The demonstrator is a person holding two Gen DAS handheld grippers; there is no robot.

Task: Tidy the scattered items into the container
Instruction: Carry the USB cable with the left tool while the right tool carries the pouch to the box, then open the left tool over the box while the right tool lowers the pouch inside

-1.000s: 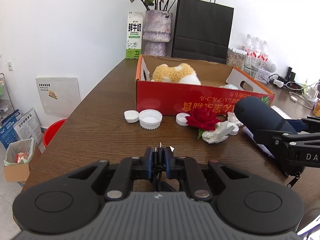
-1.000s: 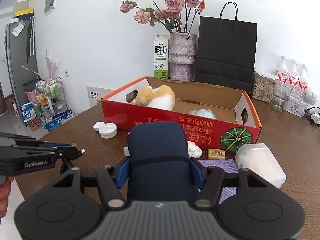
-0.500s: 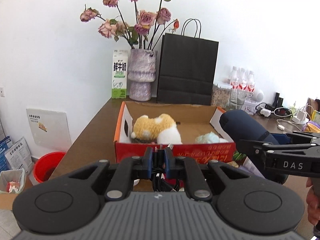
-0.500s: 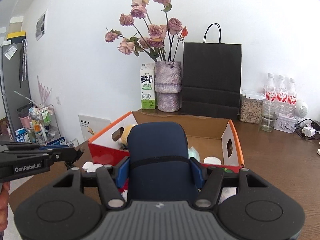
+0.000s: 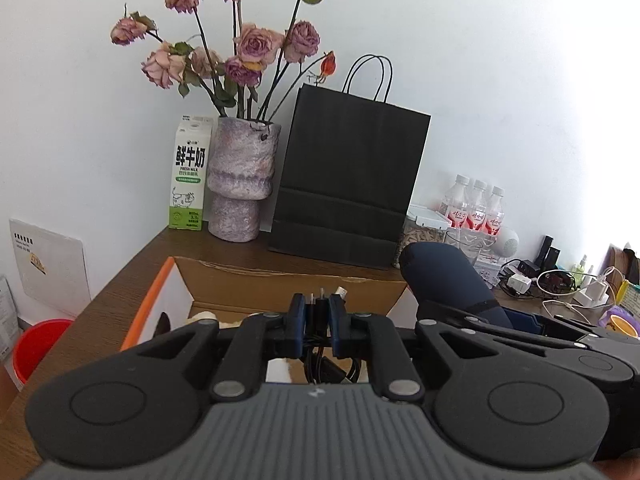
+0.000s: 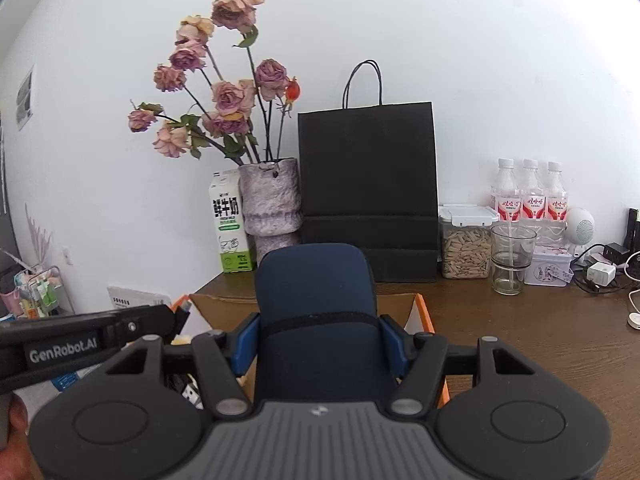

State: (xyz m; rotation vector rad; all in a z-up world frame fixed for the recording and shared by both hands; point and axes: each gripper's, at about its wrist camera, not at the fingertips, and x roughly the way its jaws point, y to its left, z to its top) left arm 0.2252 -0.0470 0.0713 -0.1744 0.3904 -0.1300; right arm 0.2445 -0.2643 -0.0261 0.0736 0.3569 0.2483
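- Left wrist view: my left gripper [image 5: 320, 306] is clenched on a bundle of black cable [image 5: 326, 364] with small plugs poking out, above the cardboard box [image 5: 280, 280]. Behind stand the milk carton [image 5: 190, 176], flower vase [image 5: 242, 184] and black paper bag [image 5: 348, 176].
- Right wrist view: my right gripper [image 6: 318, 340] grips a navy case [image 6: 316, 316], blocking most of the box; only here the seed jar [image 6: 466, 242] and glass [image 6: 512, 258] show fully.

White-walled room with a dark wooden table [image 6: 520, 320] in bright, even light

A vase [image 5: 242, 184] of faded roses [image 5: 256, 44] stands at 11 o'clock by the wall [image 5: 500, 60], a milk carton [image 5: 190, 178] just left of it and a black paper bag [image 5: 348, 184] at 12; water bottles [image 6: 530, 192], a glass [image 6: 512, 258] and a seed jar [image 6: 466, 244] sit at 2 o'clock; a red bucket [image 5: 34, 344] is on the floor at 9.
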